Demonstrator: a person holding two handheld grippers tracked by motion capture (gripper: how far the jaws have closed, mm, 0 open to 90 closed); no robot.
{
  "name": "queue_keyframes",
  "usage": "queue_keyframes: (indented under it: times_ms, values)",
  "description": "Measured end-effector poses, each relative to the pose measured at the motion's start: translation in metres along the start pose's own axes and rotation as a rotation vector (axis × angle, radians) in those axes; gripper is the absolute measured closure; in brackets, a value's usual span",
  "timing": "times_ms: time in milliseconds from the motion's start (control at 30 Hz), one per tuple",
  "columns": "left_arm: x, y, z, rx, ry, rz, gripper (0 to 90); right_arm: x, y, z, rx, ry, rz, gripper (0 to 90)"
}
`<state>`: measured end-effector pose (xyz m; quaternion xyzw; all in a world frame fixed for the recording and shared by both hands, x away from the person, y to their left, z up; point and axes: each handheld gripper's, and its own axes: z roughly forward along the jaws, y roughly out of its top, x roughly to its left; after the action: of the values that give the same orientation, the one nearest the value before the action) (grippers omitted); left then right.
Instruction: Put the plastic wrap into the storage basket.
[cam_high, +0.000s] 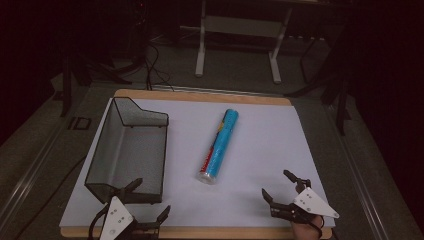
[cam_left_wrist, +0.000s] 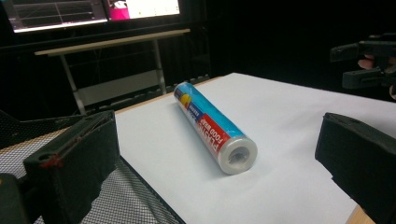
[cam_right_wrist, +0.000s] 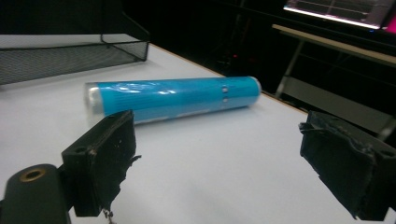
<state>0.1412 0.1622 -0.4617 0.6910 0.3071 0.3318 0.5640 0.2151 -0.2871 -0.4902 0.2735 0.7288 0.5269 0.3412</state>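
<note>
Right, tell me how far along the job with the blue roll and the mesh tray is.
Nothing looks done yet. The blue roll of food wrap lies on its side on the white sheet, apart from the black mesh tray, which holds nothing. In hand: the left gripper and right gripper sit near the table's near edge, both open, touching nothing. Left: probably grasping the roll and, likely, placing it in the tray.

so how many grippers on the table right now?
2. The left gripper is at the near left edge, by the mesh tray's near end; the right gripper is at the near right edge. Both are open and empty, apart from the roll between them.
</note>
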Motion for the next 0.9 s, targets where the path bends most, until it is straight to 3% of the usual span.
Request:
queue_keyframes:
  times_ms: [400, 567, 667, 833, 900]
  values:
    - [-0.001, -0.001, 0.0, -0.006, -0.019, 0.004, 0.1, 0.008, 0.004, 0.001, 0.055, 0.074, 0.001, 10.7]
    - [0.0, -0.001, 0.0, -0.008, -0.022, -0.003, 0.1, 0.012, 0.009, 0.001, 0.048, 0.095, -0.005, 10.6]
    - [-0.001, -0.001, 0.0, -0.008, -0.026, -0.006, 0.0, 0.019, 0.015, 0.001, 0.014, 0.097, -0.048, 10.1]
    - [-0.002, -0.001, 0.0, -0.011, -0.031, -0.003, 0.0, 0.021, 0.023, 0.004, 0.027, 0.147, -0.046, 10.5]
    - [-0.002, -0.001, 0.0, -0.011, -0.032, -0.003, 0.0, 0.023, 0.026, 0.004, 0.03, 0.146, -0.075, 10.4]
